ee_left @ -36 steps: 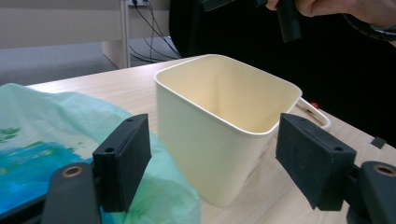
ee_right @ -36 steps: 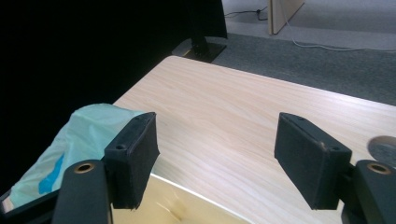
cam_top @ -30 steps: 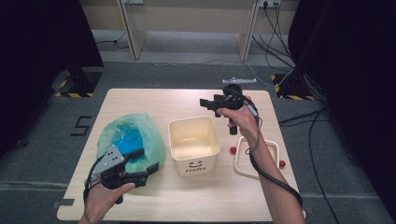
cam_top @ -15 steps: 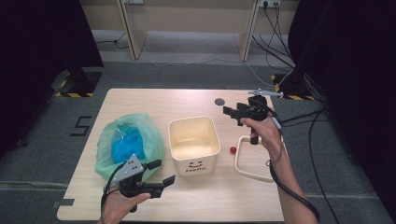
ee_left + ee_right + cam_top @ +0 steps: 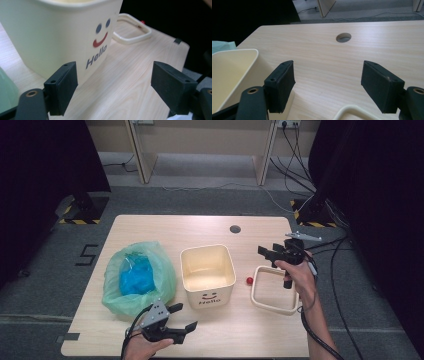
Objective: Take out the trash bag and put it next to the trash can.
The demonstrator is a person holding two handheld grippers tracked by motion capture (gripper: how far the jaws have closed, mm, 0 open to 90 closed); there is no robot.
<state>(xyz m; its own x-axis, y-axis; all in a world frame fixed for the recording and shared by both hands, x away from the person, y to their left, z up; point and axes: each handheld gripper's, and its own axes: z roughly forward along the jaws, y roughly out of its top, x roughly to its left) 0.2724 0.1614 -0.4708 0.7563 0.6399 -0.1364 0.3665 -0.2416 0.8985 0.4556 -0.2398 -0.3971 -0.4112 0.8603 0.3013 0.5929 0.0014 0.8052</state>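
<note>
Right gripper [image 5: 267, 253], right of centre in the high view, hangs wide open and empty above the cream frame's [image 5: 272, 290] upper edge. The small red ball [image 5: 249, 281] lies just lower left of its fingertips, between frame and "Hello" tub [image 5: 207, 275]. Left gripper [image 5: 182, 317], bottom centre, gapes empty too, farther off over the pale wooden table [image 5: 175, 227].

The left gripper [image 5: 182, 317] is held at the bottom left of the high view, jaws apart. The right gripper [image 5: 266, 252] is held at right, jaws wide.
</note>
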